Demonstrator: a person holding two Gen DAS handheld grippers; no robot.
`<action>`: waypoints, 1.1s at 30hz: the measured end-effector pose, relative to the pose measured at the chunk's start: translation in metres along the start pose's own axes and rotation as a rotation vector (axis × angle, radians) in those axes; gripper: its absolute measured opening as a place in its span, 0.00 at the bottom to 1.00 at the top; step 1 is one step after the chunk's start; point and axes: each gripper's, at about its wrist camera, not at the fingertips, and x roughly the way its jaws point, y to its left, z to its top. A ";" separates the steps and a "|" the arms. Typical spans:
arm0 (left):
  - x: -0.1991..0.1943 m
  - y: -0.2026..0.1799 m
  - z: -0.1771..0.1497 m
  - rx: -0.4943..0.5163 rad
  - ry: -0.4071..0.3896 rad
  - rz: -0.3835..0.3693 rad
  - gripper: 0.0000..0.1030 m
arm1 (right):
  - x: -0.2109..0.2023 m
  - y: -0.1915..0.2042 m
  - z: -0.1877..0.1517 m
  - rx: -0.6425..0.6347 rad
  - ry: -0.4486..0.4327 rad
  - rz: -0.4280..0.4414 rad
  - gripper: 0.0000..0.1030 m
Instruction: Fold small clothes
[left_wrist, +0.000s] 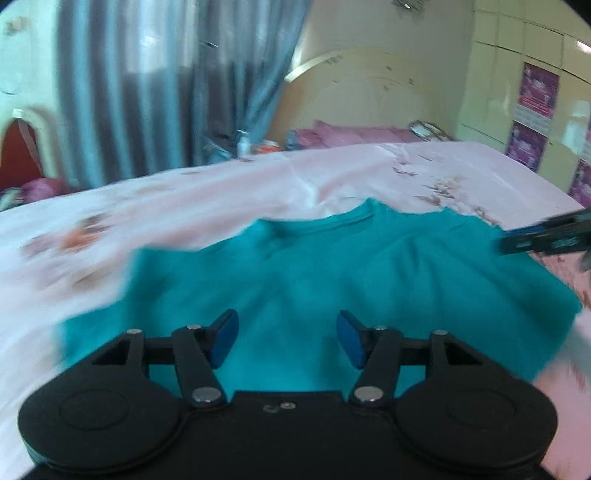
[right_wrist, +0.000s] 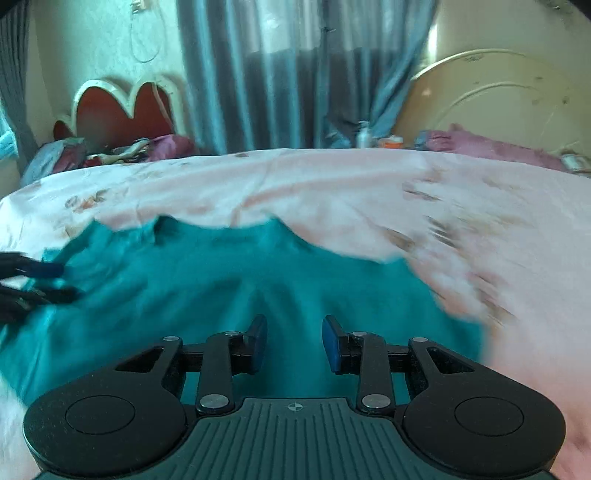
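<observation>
Though blurred, posters (left_wrist: 537, 90) (writing unreadable)

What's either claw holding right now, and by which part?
Nothing. The left claw and the right claw both stand open above the teal shirt, with bare cloth showing between the pads. The shirt lies spread on the pink bedsheet.

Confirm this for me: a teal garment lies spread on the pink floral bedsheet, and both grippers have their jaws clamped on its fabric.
Not quite. The teal garment does lie on the pink floral bedsheet, but neither the left gripper nor the right gripper is clamped: each wrist view shows its jaws apart, nothing pinched.
</observation>
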 end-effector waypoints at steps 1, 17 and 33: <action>-0.018 0.009 -0.013 -0.009 -0.001 0.035 0.56 | -0.015 -0.012 -0.012 0.038 -0.003 -0.012 0.32; -0.096 0.113 -0.119 -0.759 0.035 -0.023 0.43 | -0.091 -0.105 -0.117 0.810 -0.014 0.096 0.42; -0.063 0.120 -0.122 -0.793 -0.026 -0.007 0.09 | -0.066 -0.095 -0.093 0.692 0.009 -0.077 0.06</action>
